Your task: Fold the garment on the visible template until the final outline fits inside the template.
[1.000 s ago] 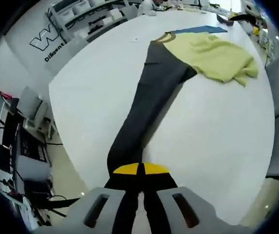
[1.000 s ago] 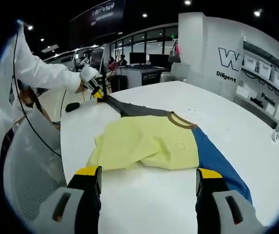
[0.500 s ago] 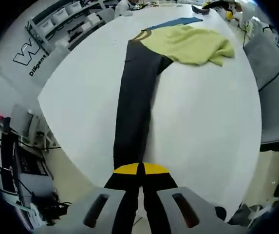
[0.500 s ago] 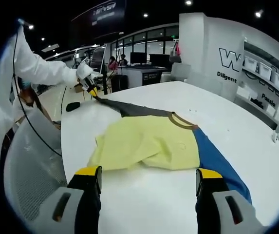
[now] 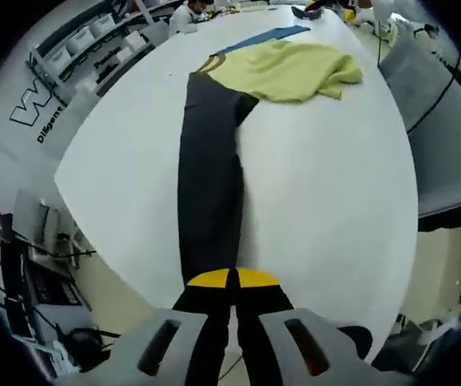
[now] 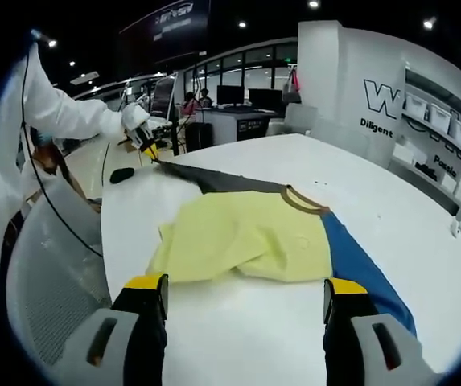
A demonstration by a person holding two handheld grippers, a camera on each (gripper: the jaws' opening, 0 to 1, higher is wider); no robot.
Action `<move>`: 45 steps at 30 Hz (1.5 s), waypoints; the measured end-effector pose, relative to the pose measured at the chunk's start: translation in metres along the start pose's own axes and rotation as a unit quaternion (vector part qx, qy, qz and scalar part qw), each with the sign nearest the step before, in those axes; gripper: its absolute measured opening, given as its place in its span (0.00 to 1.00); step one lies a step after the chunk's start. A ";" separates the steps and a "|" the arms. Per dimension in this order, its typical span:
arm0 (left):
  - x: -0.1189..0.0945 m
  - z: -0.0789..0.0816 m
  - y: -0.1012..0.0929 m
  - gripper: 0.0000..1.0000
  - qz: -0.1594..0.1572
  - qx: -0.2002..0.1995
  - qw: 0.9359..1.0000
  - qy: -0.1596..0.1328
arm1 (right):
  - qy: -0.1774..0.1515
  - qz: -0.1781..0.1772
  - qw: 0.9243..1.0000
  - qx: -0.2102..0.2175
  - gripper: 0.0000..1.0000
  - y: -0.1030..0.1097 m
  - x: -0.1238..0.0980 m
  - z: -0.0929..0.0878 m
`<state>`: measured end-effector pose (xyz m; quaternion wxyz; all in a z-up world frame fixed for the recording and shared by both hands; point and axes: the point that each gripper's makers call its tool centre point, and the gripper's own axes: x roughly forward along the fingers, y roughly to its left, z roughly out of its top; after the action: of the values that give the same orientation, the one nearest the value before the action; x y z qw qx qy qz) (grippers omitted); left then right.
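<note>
Because it must be folded: the garment (image 6: 250, 233), a long-sleeved top with a yellow body, lies crumpled on the white bench (image 6: 359, 201), one sleeve out to each side.
Dark sleeve (image 5: 206, 169): drawn out straight and taut from the collar toward the bench edge, its cuff pinched in the left hand-held gripper (image 5: 232, 283); judged, the pull is meant to flatten the sleeve so it can be folded in cleanly.
Left hand-held gripper: jaws closed tight together on the cuff, yellow tips touching; from the right gripper view it shows far off at the sleeve's end (image 6: 151, 150), held by a white-sleeved arm.
Right hand-held gripper (image 6: 246, 301): jaws spread wide, holding nothing, hanging just short of the yellow hem, probably waiting to steady or lift the body.
Blue sleeve (image 6: 359, 269): lies flat on the bench, running past the right jaw.
Yellow body: bunched and folded over itself, not yet smoothed.
Template: none can be made out on the bench, so fit cannot be judged.
Progress: early, by my reading.
</note>
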<state>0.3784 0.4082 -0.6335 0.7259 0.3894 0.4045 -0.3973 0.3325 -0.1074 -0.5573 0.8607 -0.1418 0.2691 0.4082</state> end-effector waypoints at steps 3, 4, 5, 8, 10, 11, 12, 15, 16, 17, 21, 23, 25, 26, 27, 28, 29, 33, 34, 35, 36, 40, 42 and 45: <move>0.003 -0.010 -0.001 0.00 0.002 -0.002 1.000 0.010 | -0.001 0.001 1.000 -0.002 0.80 0.000 -0.001 0.002; 0.004 -0.015 -0.002 0.00 0.001 0.005 1.000 0.019 | -0.001 0.001 1.000 -0.002 0.80 0.000 -0.001 0.002; 0.006 -0.017 -0.003 0.00 0.002 0.009 1.000 0.023 | -0.001 0.001 1.000 -0.002 0.80 0.000 -0.001 0.002; 0.007 -0.021 0.000 0.00 0.011 0.006 0.999 0.034 | 0.001 0.002 1.000 -0.002 0.80 0.000 -0.002 0.001; 0.009 -0.022 0.001 0.00 0.022 0.010 0.999 0.038 | 0.001 0.003 1.000 -0.004 0.80 0.001 -0.003 0.001; 0.009 -0.020 0.000 0.00 0.025 0.007 0.999 0.036 | 0.000 0.004 1.000 -0.003 0.80 0.001 -0.003 0.001; 0.010 -0.020 -0.001 0.00 0.022 -0.003 0.999 0.035 | 0.000 0.004 1.000 -0.003 0.80 0.001 -0.003 0.001; 0.011 -0.020 -0.007 0.00 0.018 -0.013 0.999 0.037 | 0.000 0.004 1.000 -0.003 0.80 0.001 -0.004 0.001; 0.012 -0.022 -0.007 0.00 0.022 -0.015 0.999 0.042 | 0.000 0.004 1.000 -0.003 0.80 0.001 -0.004 0.000; 0.012 -0.023 -0.007 0.00 0.024 -0.015 0.999 0.044 | 0.000 0.004 1.000 -0.004 0.80 0.000 -0.004 0.000; 0.013 -0.024 -0.011 0.09 0.024 -0.032 0.998 0.052 | 0.000 0.005 1.000 -0.003 0.80 0.000 -0.006 -0.002; 0.011 -0.022 -0.018 0.20 0.019 -0.053 0.997 0.054 | 0.000 0.005 1.000 -0.004 0.80 -0.001 -0.006 -0.002; 0.007 -0.018 -0.022 0.19 0.020 -0.061 0.996 0.054 | 0.000 0.006 1.000 -0.004 0.80 -0.001 -0.007 -0.002; 0.005 -0.016 -0.024 0.19 0.020 -0.061 0.996 0.054 | -0.001 0.006 1.000 -0.004 0.80 -0.002 -0.007 -0.001; 0.000 -0.012 -0.026 0.21 0.024 -0.070 0.996 0.050 | -0.001 0.006 1.000 -0.005 0.80 -0.003 -0.007 -0.001; -0.001 -0.007 -0.027 0.22 0.024 -0.080 0.996 0.041 | -0.002 0.006 1.000 -0.005 0.80 -0.003 -0.007 -0.001; -0.003 -0.002 -0.029 0.23 0.023 -0.089 0.995 0.029 | -0.003 0.006 1.000 -0.005 0.80 -0.003 -0.007 0.000; -0.012 0.016 -0.029 0.25 0.036 -0.097 0.995 0.010 | -0.004 0.008 1.000 -0.004 0.80 -0.003 -0.006 -0.001; -0.013 0.022 -0.030 0.25 0.037 -0.097 0.995 0.002 | -0.005 0.010 1.000 -0.005 0.80 -0.002 -0.006 -0.001; -0.014 0.028 -0.031 0.25 0.038 -0.097 0.995 -0.005 | -0.005 0.011 1.000 -0.005 0.80 -0.002 -0.005 -0.001; -0.014 0.030 -0.031 0.25 0.039 -0.096 0.995 -0.006 | -0.006 0.012 1.000 -0.005 0.80 -0.001 -0.005 -0.001; -0.012 0.043 -0.031 0.24 0.042 -0.091 0.995 -0.020 | -0.008 0.013 1.000 -0.006 0.80 0.000 -0.005 -0.001; -0.010 0.047 -0.031 0.24 0.043 -0.090 0.995 -0.023 | -0.009 0.013 1.000 -0.006 0.80 0.001 -0.006 0.000; -0.007 0.051 -0.033 0.24 0.040 -0.088 0.995 -0.026 | -0.010 0.012 1.000 -0.007 0.81 0.001 -0.007 0.000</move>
<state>0.3609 0.3524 -0.6163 0.7828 0.3300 0.4028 -0.3406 0.3276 -0.1113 -0.5531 0.8574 -0.1399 0.2593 0.4220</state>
